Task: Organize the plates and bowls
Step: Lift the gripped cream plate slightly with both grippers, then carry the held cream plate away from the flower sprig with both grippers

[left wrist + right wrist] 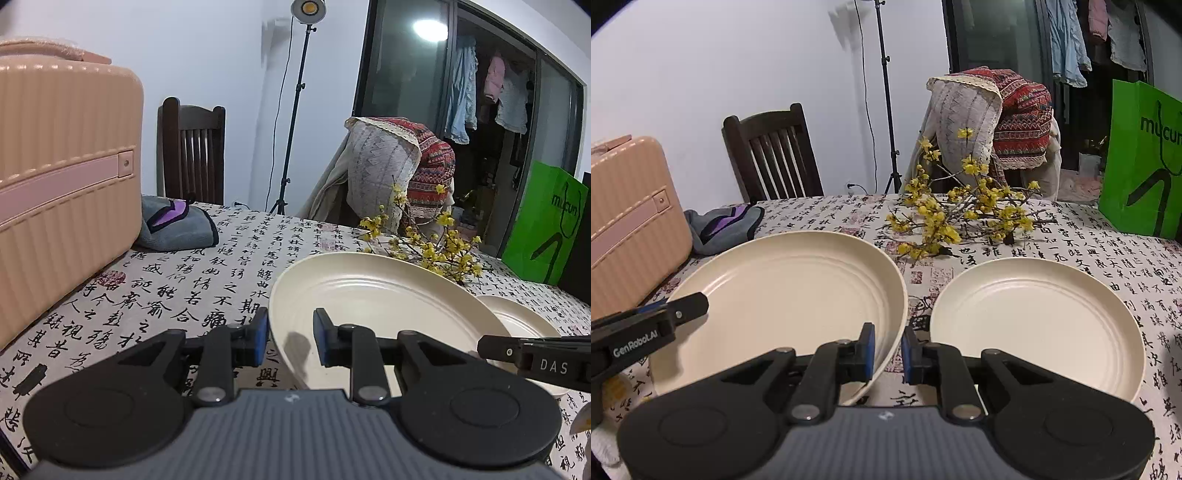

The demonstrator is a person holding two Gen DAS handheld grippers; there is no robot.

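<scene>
Dining table under a calligraphy-print tablecloth (1071, 236), white wall and dark glass doors behind

Item 1, large cream plate (783, 295): held off the cloth and tilted, its right edge lower. Left gripper (290, 338) has its blue pads closed on the plate's left rim; right gripper (888, 349) pinches the opposite, right rim, one pad inside the plate and one outside. Both tongs gripping, neither free.

Item 2, small cream plate (1038, 321): flat on the cloth, just beside the large plate's right edge with a narrow strip of cloth between them. It lies immediately right of the right gripper's fingers, so the right hand is much the nearer; the left one is across the width of the large plate.

Governing relation, as judged: to stack, one plate must go onto the other, and the large one is already aloft beside the small one. Sitting the smaller on the larger would be the steadier order.

Surroundings: yellow flower branches (960, 214) behind both plates, near their far rims, likeliest thing to be brushed. Pink suitcase (66, 177) and folded grey cloth (177, 229) to the left, green bag (1141, 162) far right, wooden chair (772, 158) and lamp stand beyond, all well apart
</scene>
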